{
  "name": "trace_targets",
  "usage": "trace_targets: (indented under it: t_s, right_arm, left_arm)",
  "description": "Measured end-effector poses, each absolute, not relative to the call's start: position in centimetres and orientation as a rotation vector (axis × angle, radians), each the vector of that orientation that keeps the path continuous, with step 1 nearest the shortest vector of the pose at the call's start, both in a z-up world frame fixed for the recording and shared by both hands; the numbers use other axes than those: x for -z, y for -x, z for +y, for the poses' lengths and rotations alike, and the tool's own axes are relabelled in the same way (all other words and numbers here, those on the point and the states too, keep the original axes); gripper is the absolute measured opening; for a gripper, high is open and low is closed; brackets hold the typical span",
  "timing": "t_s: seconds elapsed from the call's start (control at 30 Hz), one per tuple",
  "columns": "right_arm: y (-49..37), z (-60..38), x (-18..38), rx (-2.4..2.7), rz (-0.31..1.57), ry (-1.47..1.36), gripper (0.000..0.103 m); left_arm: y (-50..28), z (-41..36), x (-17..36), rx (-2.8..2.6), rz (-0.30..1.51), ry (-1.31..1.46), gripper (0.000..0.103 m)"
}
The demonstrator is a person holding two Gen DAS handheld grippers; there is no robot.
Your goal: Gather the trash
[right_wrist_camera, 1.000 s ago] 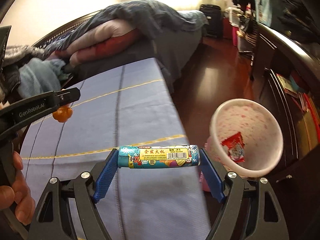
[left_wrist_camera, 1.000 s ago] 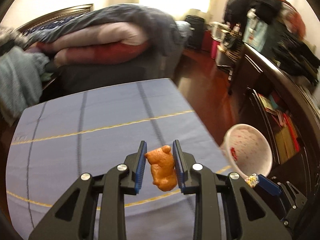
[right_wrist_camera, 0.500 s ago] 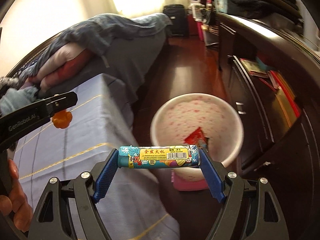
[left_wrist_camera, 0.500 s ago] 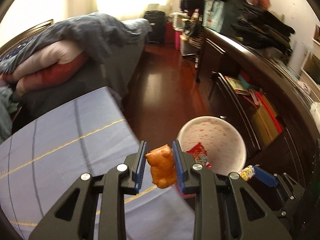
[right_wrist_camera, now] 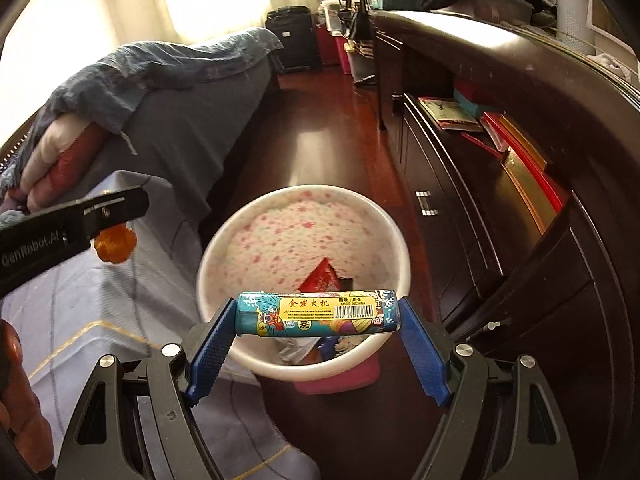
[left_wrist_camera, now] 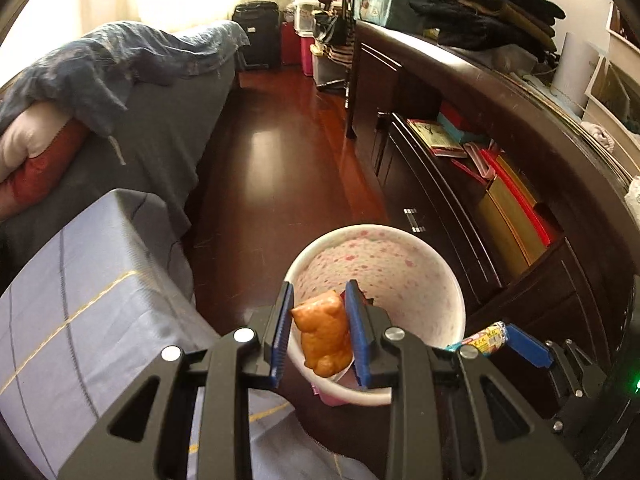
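Observation:
My left gripper (left_wrist_camera: 318, 320) is shut on an orange bear-shaped piece (left_wrist_camera: 323, 330), held over the near left rim of a white bin with pink speckles (left_wrist_camera: 400, 248). My right gripper (right_wrist_camera: 316, 320) is shut on a teal and yellow printed lighter (right_wrist_camera: 318, 313), gripped end to end, hanging over the near edge of the same bin (right_wrist_camera: 248, 236). A red wrapper (right_wrist_camera: 322, 278) and other scraps lie inside the bin. In the right wrist view the left gripper (right_wrist_camera: 108, 220) shows at the left with the orange piece (right_wrist_camera: 115, 245) under its tip.
The bin stands on a dark red wooden floor (left_wrist_camera: 276, 148) between a blue-grey covered surface with yellow lines (left_wrist_camera: 80, 304) and a dark wooden cabinet (left_wrist_camera: 520, 208) with books on its shelves. A bed with piled blankets (left_wrist_camera: 100, 68) lies beyond. A hand (right_wrist_camera: 16, 392) shows at lower left.
Both grippers have swung right, off the blue-grey cover and over the bin, which now sits nearer and more central in both views. Each still grips its item.

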State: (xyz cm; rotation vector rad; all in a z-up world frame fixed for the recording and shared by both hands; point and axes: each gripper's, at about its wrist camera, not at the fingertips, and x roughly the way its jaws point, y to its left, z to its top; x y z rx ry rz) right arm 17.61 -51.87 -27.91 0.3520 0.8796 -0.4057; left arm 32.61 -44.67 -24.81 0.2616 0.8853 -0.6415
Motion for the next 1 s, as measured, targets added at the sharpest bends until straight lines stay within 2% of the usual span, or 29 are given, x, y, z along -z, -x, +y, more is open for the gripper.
trace_targets:
  t_s: [0.4, 0.43, 0.5, 0.57, 0.6, 0.63, 0.7, 0.8, 1.0]
  right_arm:
    - [-21.3, -53.0, 30.8, 0.456, 0.917, -0.277, 0.080]
    - [-21.4, -53.0, 31.0, 0.459, 0.919, -0.273, 0.080]
    - [-21.8, -53.2, 31.5, 0.468, 0.925, -0.268, 0.080]
    - [-22.2, -53.2, 31.7, 0.474, 0.921, -0.263, 0.080]
    - [-22.3, -53.2, 31.7, 0.476, 0.918, -0.260, 0.081]
    - [-22.4, -53.1, 31.8, 0.482, 0.916, -0.254, 0.087]
    - [-22.4, -53.0, 31.6, 0.488, 0.902, -0.243, 0.095]
    - [-22.6, -52.6, 31.4, 0.486, 0.887, -0.224, 0.099]
    - [-22.5, -51.8, 31.2, 0.478, 0.917, -0.215, 0.099]
  left_arm:
    - [-37.0, -49.0, 28.8, 0.659, 0.966, -0.280, 0.030]
    - [-37.3, -49.3, 29.0, 0.662, 0.972, -0.283, 0.033]
    - [-37.8, -49.5, 29.3, 0.659, 0.971, -0.281, 0.049]
    - [-38.1, -49.4, 29.3, 0.670, 0.969, -0.260, 0.054]
    - [-38.2, -49.1, 29.2, 0.676, 0.969, -0.244, 0.061]
    - [-38.3, -48.8, 29.0, 0.681, 0.967, -0.227, 0.066]
    - [-38.3, -48.3, 28.3, 0.676, 0.945, -0.207, 0.083]
    - [-38.2, -47.1, 27.0, 0.666, 0.894, -0.183, 0.093]
    - [-38.0, -45.0, 24.7, 0.639, 0.852, -0.141, 0.096]
